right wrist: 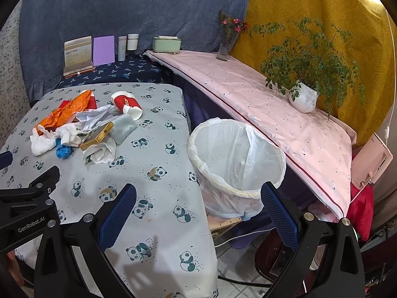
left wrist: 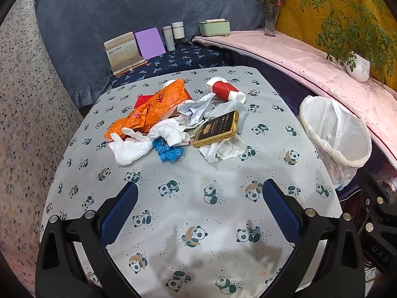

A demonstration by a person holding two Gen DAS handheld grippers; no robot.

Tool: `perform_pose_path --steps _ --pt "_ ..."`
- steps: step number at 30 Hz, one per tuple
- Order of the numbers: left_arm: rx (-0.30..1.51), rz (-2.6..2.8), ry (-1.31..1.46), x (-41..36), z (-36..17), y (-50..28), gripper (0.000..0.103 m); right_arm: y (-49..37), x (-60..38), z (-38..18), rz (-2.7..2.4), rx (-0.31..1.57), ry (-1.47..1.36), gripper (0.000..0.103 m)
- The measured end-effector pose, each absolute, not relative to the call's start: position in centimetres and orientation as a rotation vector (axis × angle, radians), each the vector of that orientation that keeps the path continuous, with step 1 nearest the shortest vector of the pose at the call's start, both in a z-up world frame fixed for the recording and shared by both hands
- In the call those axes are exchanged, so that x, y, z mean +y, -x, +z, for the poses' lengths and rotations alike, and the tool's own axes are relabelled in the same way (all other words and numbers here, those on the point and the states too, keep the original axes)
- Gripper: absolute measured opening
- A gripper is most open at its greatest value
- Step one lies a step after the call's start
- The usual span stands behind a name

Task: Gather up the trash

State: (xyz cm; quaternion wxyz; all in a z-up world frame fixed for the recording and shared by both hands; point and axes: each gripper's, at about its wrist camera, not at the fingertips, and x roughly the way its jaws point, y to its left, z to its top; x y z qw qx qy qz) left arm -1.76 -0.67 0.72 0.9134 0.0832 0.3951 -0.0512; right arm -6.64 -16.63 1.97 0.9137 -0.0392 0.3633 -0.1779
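— From the left wrist?
— Left gripper spread wide, nothing between the blue pads, hovering over bare panda cloth on the table. Straight ahead, well apart from the fingertips, a heap of trash: orange wrapper, white gloves, blue tape measure, dark cigarette box, crumpled tissue, red-and-white cup lying on its side at the far end. Open cloth between claw and heap. Off to the right, past the table's right edge, a lined bin, mouth tilted toward the camera.
— From the right wrist?
— Right gripper also spread apart, empty, straddling the table's right edge: left pad over cloth, right pad just before the bin's rim. Bin immediately ahead, liner clear inside. Heap ahead and to the left, well apart. Pink-covered ledge close behind the bin.
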Motion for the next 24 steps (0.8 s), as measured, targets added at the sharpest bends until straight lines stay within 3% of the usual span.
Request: perform_pose_path --steps 24 --pt "0.797 -0.098 -0.095 3.1 0.4 -0.2 0.096 4.8 -14.5 2.8 -0.372 0.709 0.082 0.096"
